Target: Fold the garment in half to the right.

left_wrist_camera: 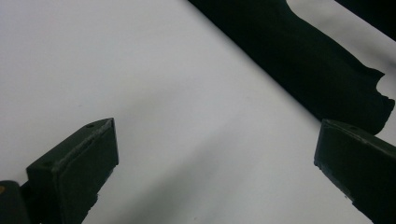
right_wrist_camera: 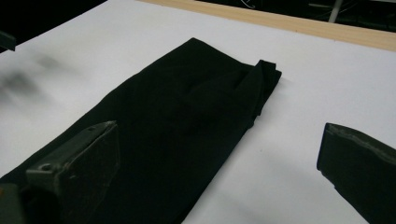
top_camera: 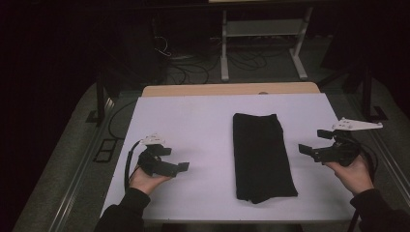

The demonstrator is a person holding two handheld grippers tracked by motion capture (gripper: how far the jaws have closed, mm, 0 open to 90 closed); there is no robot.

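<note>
I have both tools spread wide and holding nothing: the left gripper (top_camera: 183,166) hovers near 8 o'clock on the table (top_camera: 193,116), the right gripper (top_camera: 305,150) near 3 o'clock, each clear of the black cloth (top_camera: 261,157) that lies folded in a long strip just right of centre. To fold it again cleanly, I judge I should bring each tool low to a near corner, around 5 o'clock, pinch all layers together, then lift evenly.
</note>
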